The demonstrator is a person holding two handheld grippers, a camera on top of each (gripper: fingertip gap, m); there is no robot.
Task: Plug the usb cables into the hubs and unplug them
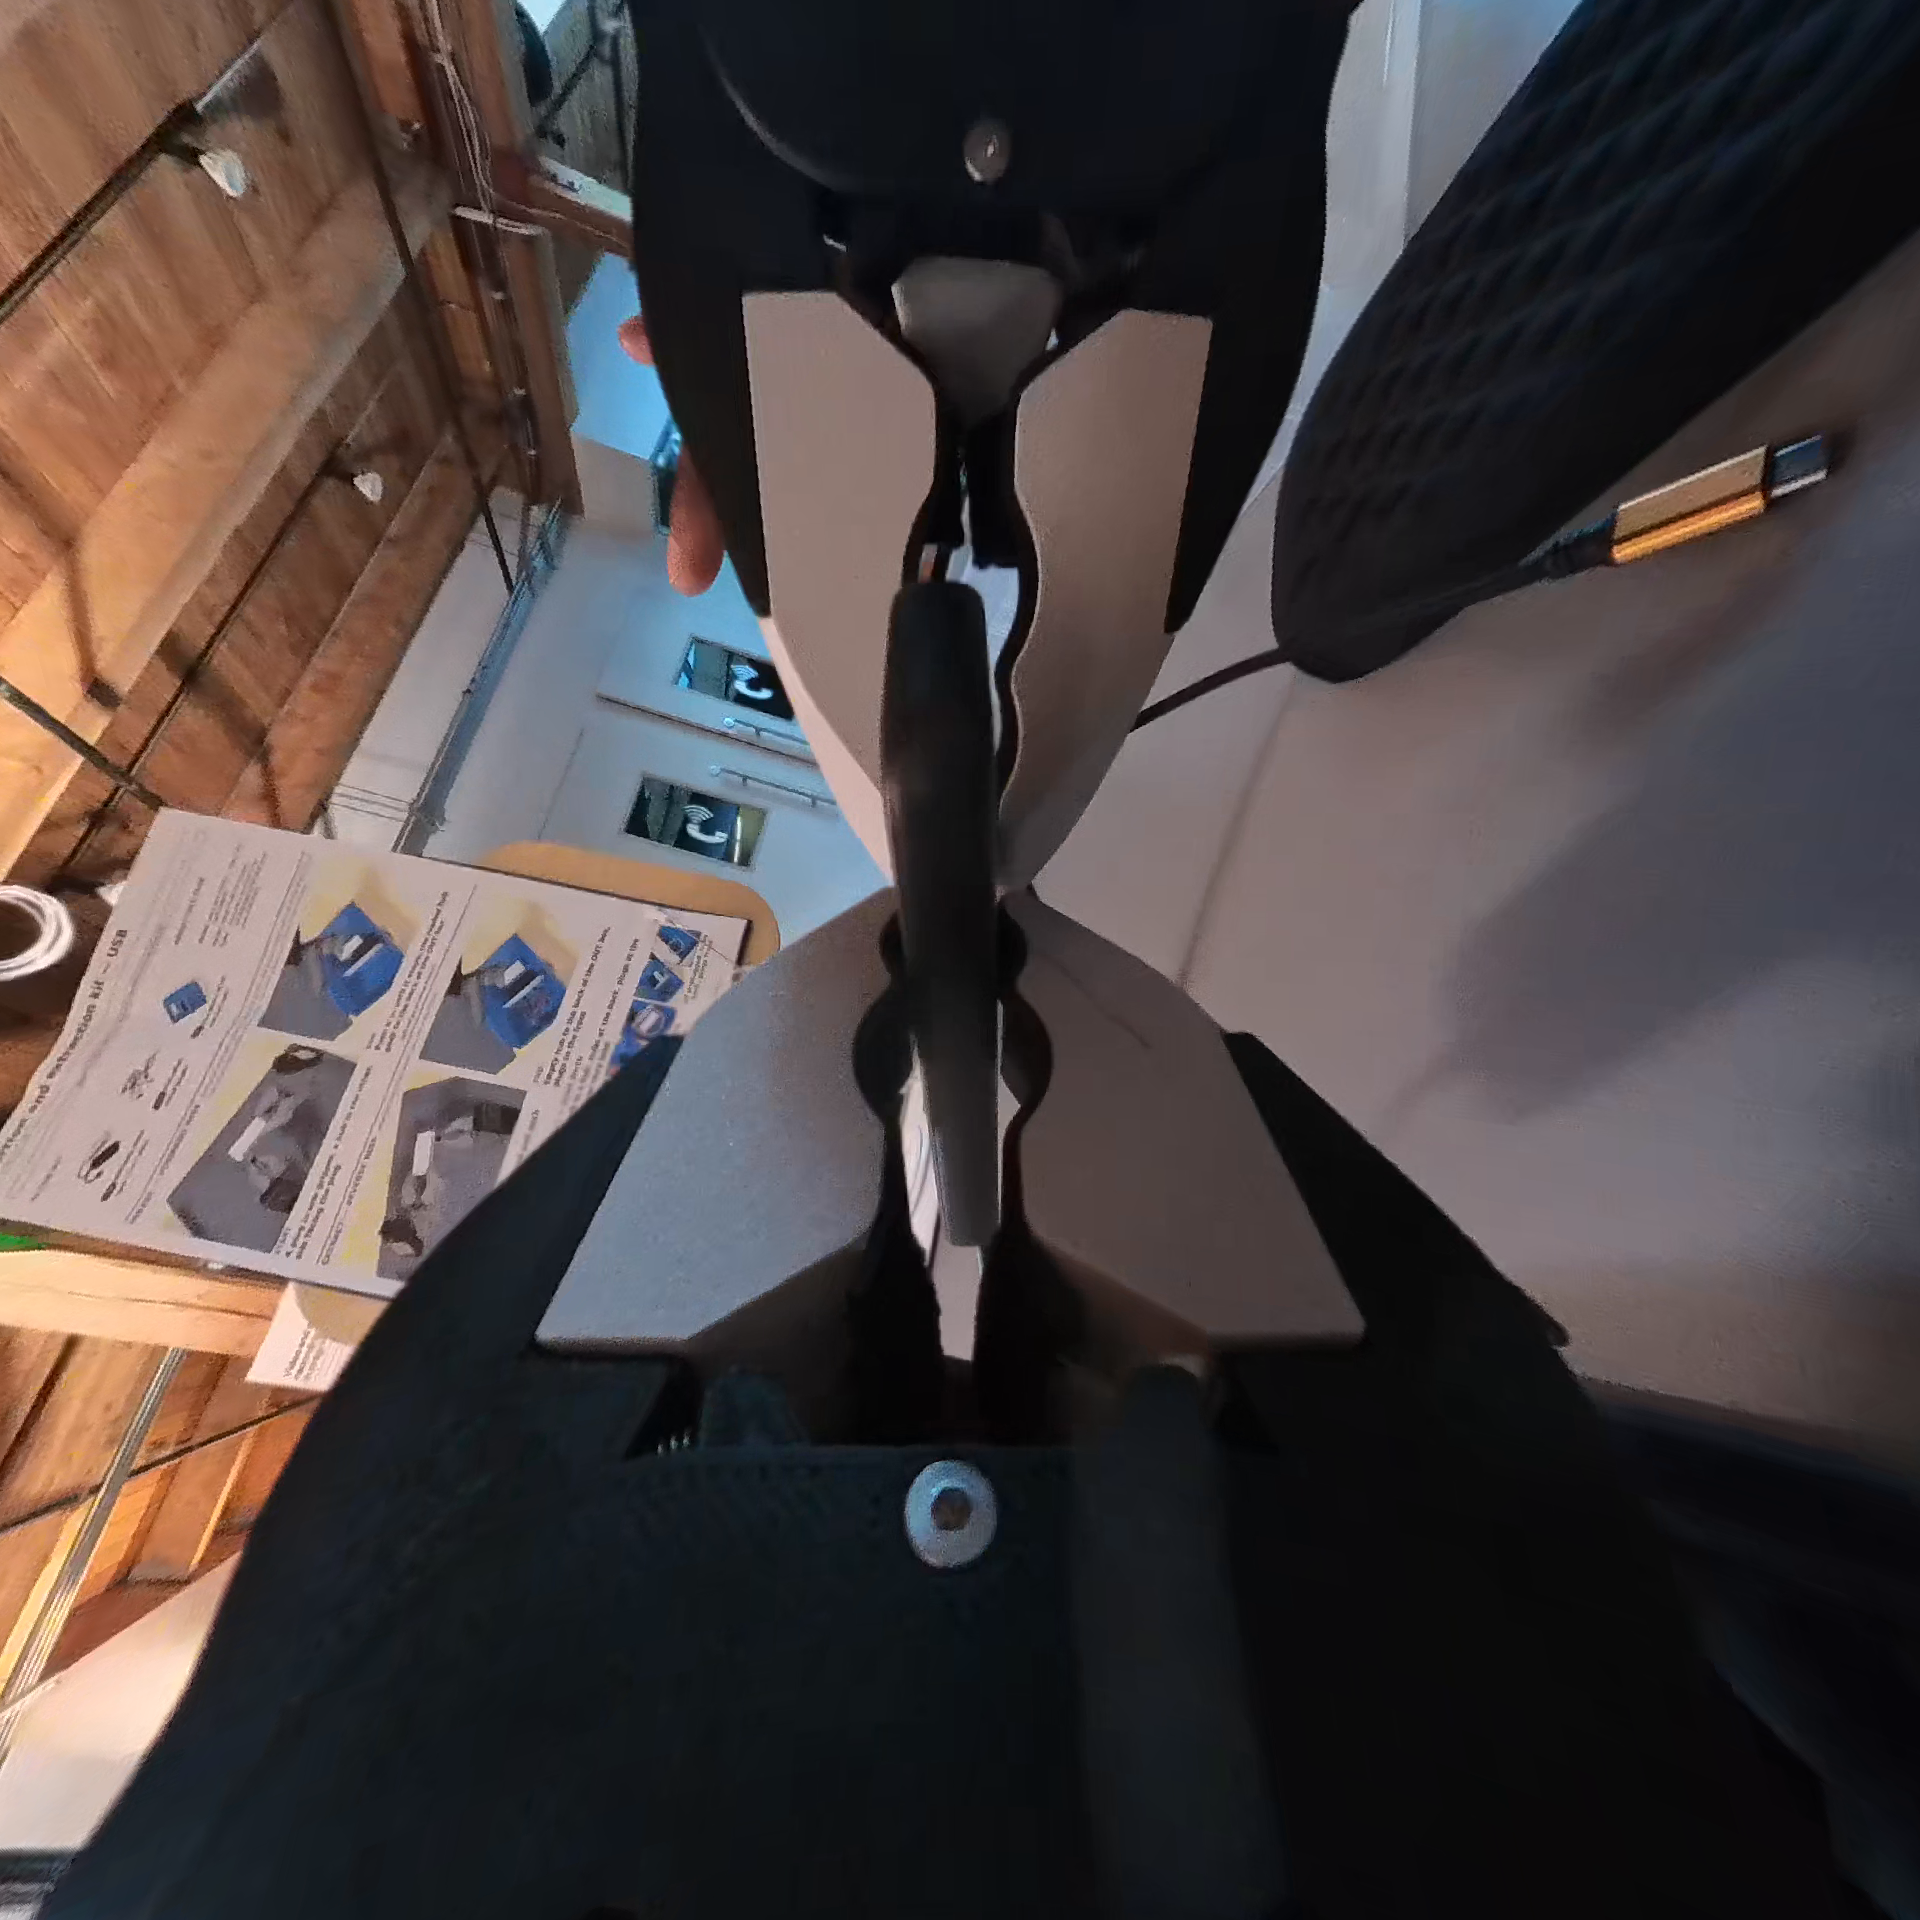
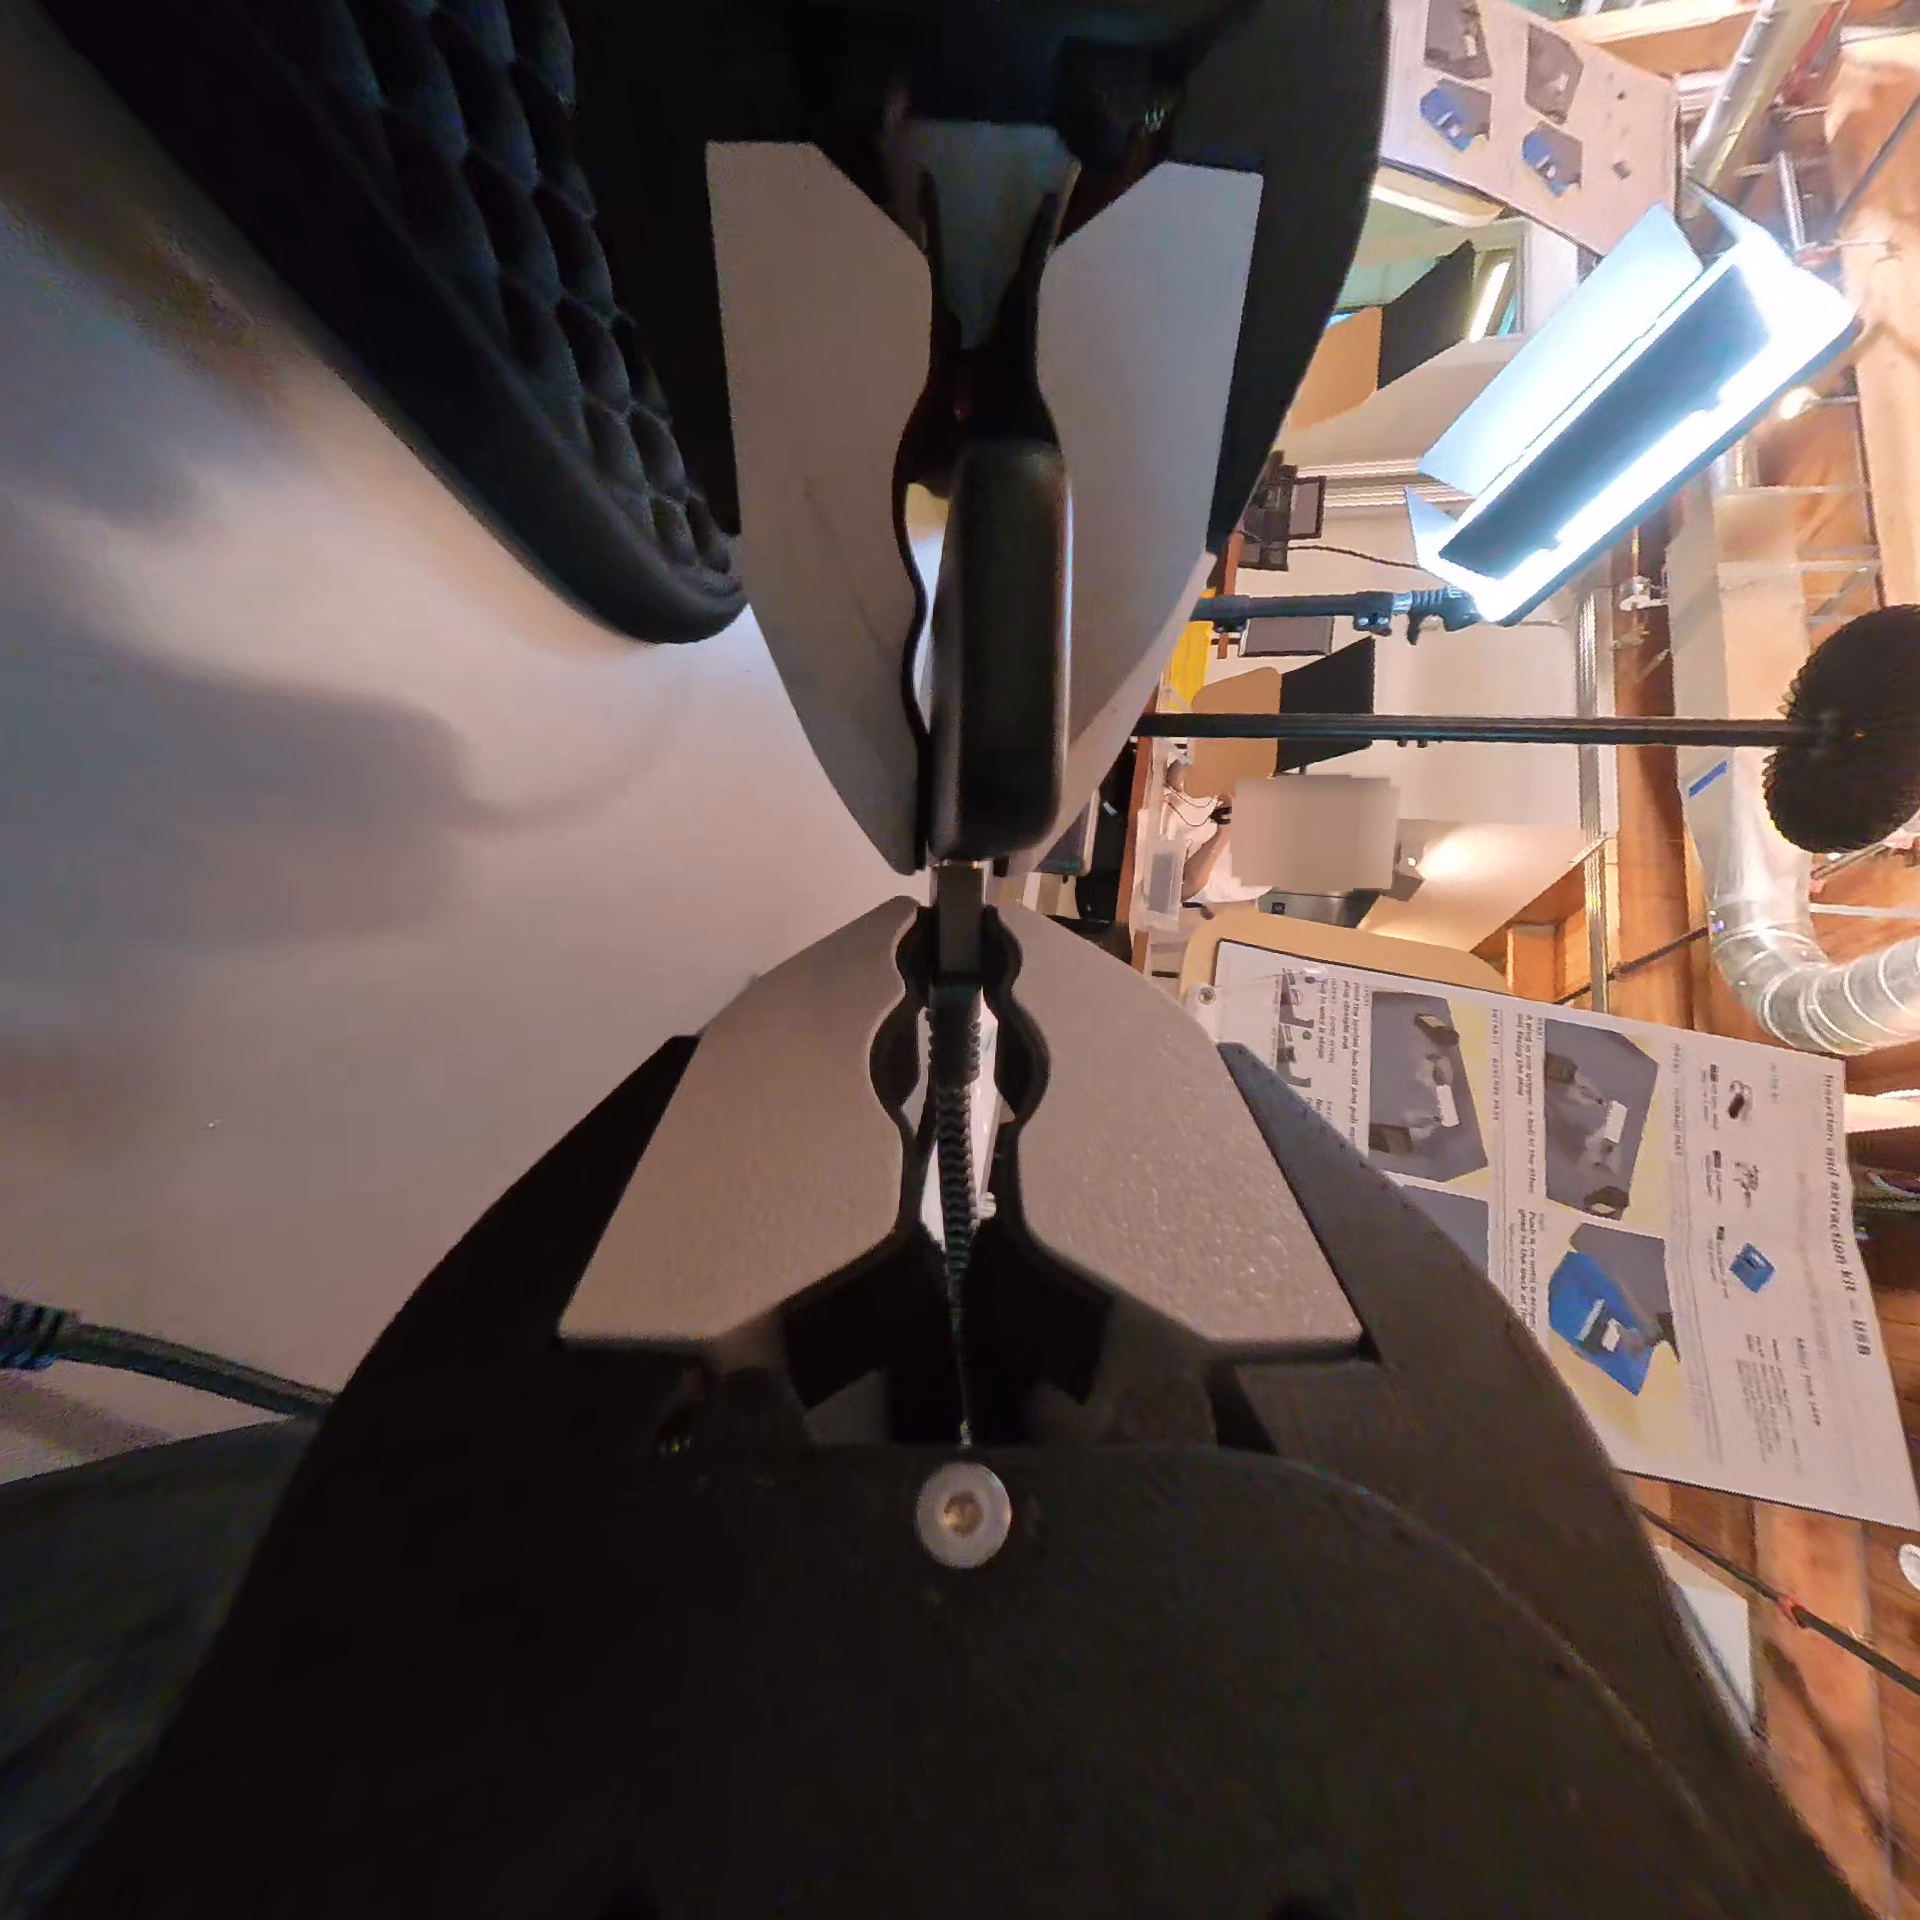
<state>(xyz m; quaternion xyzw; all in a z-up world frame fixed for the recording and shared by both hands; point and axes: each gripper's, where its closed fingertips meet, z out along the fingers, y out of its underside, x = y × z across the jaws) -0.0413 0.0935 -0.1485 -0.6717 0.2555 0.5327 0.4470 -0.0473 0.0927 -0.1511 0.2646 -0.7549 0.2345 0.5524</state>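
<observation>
My left gripper is shut on a black USB hub, which sticks forward from its jaws. My right gripper faces it tip to tip and is shut on the black plug of a braided cable. The plug's tip meets the end of the hub, which is in the left gripper at the top of the right wrist view. How deep the plug sits is hidden. The right gripper fills the top of the left wrist view.
A gold-shelled USB plug on a black cable lies on the white table beside a black quilted pad. An illustrated instruction sheet stands at the table's far edge. A lamp panel hangs beyond. My left and right fingertips are right by each other.
</observation>
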